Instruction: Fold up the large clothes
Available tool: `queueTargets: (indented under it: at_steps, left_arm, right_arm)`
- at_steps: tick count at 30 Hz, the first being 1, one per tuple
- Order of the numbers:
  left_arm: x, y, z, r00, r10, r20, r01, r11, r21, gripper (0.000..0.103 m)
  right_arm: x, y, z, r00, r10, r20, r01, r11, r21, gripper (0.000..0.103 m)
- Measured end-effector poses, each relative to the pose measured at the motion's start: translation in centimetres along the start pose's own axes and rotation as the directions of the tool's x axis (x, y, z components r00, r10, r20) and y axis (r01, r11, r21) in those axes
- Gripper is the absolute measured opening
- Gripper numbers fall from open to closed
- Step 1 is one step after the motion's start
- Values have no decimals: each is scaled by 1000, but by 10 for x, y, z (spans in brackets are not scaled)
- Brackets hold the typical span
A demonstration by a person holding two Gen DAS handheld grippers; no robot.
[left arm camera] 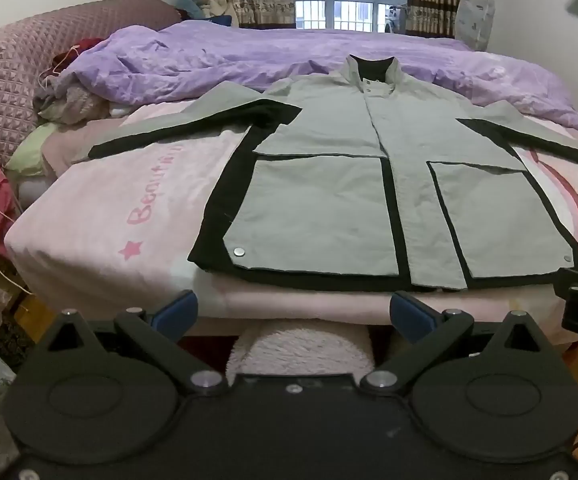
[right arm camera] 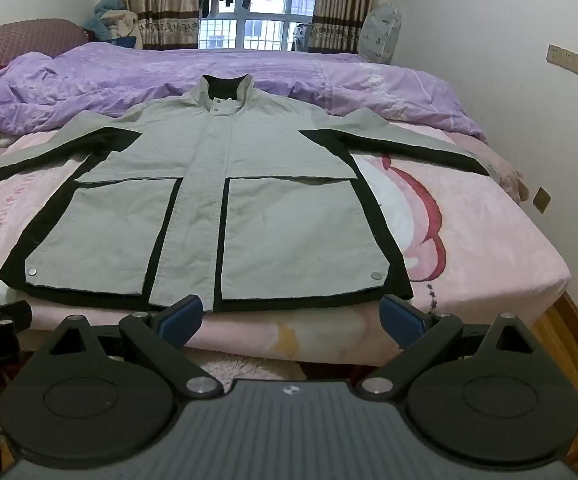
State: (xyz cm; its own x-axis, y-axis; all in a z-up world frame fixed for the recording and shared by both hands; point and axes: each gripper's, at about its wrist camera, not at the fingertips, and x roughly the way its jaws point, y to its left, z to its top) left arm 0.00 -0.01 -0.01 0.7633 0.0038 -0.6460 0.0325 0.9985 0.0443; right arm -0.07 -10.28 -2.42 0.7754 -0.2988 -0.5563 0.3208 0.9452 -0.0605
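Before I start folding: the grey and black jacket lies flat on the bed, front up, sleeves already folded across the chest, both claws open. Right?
Not quite. The jacket has both sleeves spread out to the sides, as the right wrist view shows. The rest holds: flat on the bed, front up, left claw and right claw open.

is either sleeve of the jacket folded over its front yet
No, the jacket lies flat on the bed with its left sleeve and right sleeve both spread out sideways.
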Motion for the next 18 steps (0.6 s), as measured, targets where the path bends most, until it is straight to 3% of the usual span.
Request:
queueTargets:
  at_steps: [18]
  left_arm:
    - [0,-2,0,1000,3,-5,-3,1000,-4,103]
  right_arm:
    - [0,0,-1,1000,2,-4,-2,1000,2,103]
